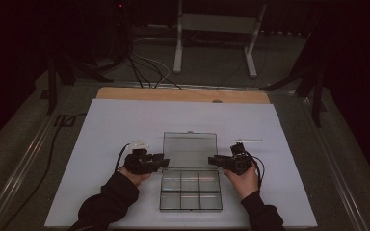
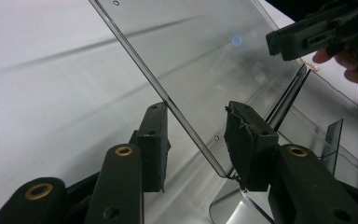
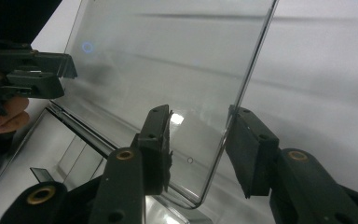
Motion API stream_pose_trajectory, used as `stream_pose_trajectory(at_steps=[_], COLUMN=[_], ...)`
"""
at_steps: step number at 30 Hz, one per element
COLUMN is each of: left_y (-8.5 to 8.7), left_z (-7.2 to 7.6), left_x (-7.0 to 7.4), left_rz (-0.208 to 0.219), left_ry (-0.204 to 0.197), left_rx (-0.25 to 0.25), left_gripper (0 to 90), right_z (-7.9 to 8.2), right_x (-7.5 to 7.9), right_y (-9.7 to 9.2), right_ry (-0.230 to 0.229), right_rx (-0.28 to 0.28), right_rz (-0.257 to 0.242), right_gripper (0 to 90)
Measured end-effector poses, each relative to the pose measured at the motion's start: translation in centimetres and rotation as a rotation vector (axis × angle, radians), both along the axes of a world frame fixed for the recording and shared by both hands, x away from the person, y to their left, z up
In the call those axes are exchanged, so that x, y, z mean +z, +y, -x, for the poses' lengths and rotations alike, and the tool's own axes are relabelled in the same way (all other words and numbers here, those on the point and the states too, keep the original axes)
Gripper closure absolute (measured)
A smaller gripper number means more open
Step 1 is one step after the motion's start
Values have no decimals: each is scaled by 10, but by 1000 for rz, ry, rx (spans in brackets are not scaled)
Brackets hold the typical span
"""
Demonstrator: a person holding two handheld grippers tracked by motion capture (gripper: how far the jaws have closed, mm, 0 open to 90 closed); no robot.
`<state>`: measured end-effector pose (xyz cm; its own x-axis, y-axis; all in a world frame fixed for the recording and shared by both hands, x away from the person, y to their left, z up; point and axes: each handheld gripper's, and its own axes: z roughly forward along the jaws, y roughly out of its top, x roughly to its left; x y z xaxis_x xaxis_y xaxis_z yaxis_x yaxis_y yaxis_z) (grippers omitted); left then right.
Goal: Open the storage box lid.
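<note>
Left hand [image 1: 136,176] grips the left gripper [image 1: 165,160] at the left side of a clear plastic compartment box [image 1: 191,191], which lies on a white sheet [image 1: 101,139] covering the counter. Box sits near the front edge of the sheet, roughly centred between the two hands.

Lid [image 1: 190,149] is swung open and stands tilted back from the hinge at the far side of the box. In the left gripper view, the lid's [image 2: 186,51] lower left corner passes between the fingers [image 2: 153,140]; fingers are apart, a gap visible on the left side of the lid edge, the right pad close to it, contact uncertain. No clamping seen.

Box base is split by dividers into a grid of small compartments; contents cannot be made out.

Right gripper [image 1: 213,160] is at the right side of the lid, held by the right hand [image 1: 243,182]. In the right gripper view, the lid's [image 3: 168,60] rounded corner sits between the fingers [image 3: 154,140], which stand apart, with space on both sides of the edge.

Beyond the sheet: bare wood counter edge [image 1: 183,95], cables [image 1: 144,67] on the floor.
</note>
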<state>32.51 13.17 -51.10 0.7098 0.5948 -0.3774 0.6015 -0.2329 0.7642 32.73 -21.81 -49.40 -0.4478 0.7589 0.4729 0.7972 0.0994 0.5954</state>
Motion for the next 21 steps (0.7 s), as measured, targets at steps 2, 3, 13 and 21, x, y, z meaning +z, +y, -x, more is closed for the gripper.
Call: stream_pose_trajectory(at_steps=[2,3,13,21], left_y=[0,0,0,0], left_z=[-1,-1,-4,-7], left_x=[-1,-1,-3,-6], left_rz=[5,7,29,33], left_ry=[18,27,96,136], left_rx=[4,6,23,34], left_gripper=[609,603,589,539], right_z=[-1,-1,-4,-6], right_x=[-1,-1,-1,-3], right_y=[1,1,2,3], right_ry=[6,13,47,86], right_rx=[-2,-4,-12,-24], right_rz=[-2,-3,3,8], right_gripper=[586,579,567,545])
